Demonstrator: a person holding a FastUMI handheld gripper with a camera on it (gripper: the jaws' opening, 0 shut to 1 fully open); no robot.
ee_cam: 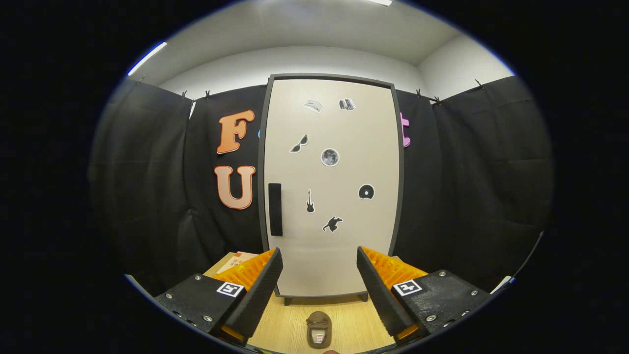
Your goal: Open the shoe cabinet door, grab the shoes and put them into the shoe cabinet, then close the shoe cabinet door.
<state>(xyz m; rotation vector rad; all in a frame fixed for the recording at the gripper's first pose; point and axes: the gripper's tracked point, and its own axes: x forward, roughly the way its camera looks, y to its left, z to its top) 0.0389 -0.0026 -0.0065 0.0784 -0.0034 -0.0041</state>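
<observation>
Shoe cabinet point(334, 187) door shut; shoe point(319, 328) lies between wide-open jaws before it.

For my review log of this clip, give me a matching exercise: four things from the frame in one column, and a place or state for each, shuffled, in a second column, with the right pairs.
Things:
1. shoe cabinet door
2. door handle
3. shoe
4. gripper

Places or states:
A. lies on the wooden floor between the fingers, in front of the cabinet
B. closed, with small stickers on it
C. open, fingers apart and holding nothing
D. dark vertical bar near the door's left edge

Pairs: 1-B, 2-D, 3-A, 4-C
</observation>
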